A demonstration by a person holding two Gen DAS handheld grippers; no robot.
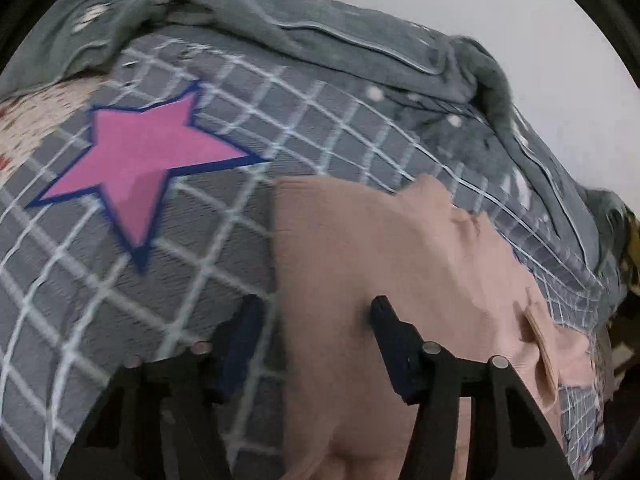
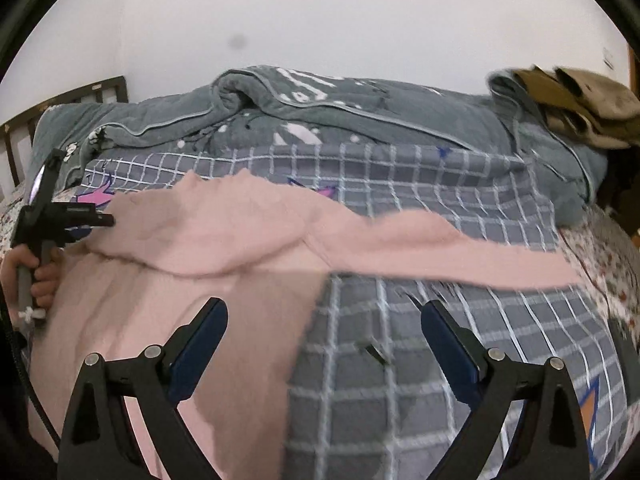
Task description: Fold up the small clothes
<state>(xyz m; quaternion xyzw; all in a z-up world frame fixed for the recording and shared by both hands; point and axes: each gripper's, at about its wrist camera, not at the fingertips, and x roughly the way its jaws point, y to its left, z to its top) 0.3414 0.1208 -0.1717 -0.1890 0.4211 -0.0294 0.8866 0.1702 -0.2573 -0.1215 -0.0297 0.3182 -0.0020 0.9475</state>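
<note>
My right gripper [image 2: 324, 320] sits at the bottom centre of its own view with its jaws spread wide and nothing between them; under it, the straight edge of the pink garment [image 2: 224, 240] runs down the middle of the frame, cloth to the left, bare checked bedsheet [image 2: 400, 380] to the right.

In the left wrist view, my left gripper [image 1: 312, 320] has its jaws partly apart. One finger is over the sheet and the other over the pink cloth, with the garment's edge between them, but I can't tell whether the pads press on it; the fabric looks flat, not pinched or lifted. In the right wrist view the same gripper shows at middle left, reaching toward the garment's upper left corner, with the person's hand [image 2: 38, 276] on its handle.

Outward from there, a long sleeve [image 2: 460, 248] trails across to the right of the frame, unfolded. The body shows one straight edge that reads to me as a first fold, but I judge the job early: sleeve still to bring in, body still to halve. A pink star [image 1: 140, 164] on the sheet sits upper left in the left view, a rumpled grey quilt [image 2: 360, 120] lies behind, and brown clothes [image 2: 580, 104] sit at upper right.
</note>
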